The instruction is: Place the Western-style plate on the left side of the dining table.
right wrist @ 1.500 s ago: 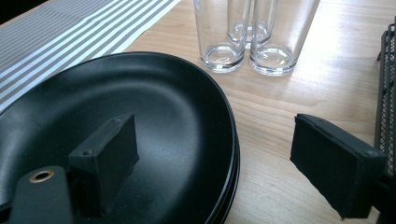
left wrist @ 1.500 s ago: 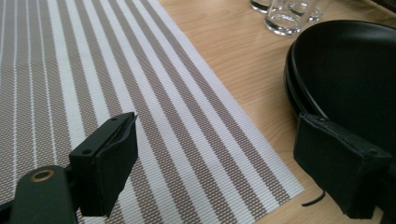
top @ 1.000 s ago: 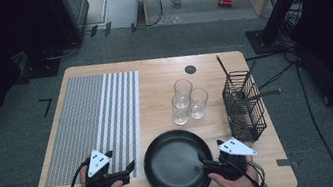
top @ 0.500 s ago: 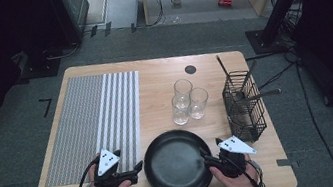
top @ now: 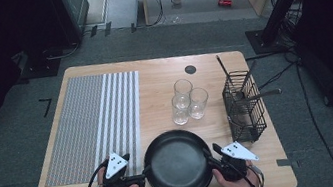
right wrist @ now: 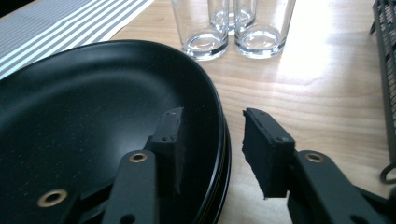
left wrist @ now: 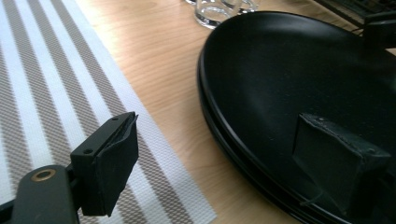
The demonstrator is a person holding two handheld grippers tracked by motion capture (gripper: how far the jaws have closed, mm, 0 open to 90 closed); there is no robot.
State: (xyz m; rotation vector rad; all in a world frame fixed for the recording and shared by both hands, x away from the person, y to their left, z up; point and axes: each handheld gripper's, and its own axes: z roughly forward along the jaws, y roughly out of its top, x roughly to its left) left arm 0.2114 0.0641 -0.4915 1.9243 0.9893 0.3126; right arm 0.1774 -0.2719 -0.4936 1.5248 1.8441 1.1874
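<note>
A stack of black plates (top: 178,165) sits at the table's front middle. My left gripper (top: 142,178) is at the stack's left rim, open. In the left gripper view (left wrist: 215,126) one jaw hangs over the striped mat and the other over the inside of the plates (left wrist: 299,79), with the rim between them. My right gripper (top: 214,162) is at the right rim. Its jaws (right wrist: 212,116) have just been closing around the rim of the plates (right wrist: 93,116). One is inside, one outside, and a gap still shows beside the outer pad.
Three empty glasses (top: 187,101) stand just behind the plates. A black wire basket (top: 243,106) with utensils stands at the right. A striped mat (top: 93,120) covers the table's left half. The table's front edge lies close under both hands.
My left gripper has moved right, from over the mat up to the left rim of the plates. The right hand has stayed at the right rim.
</note>
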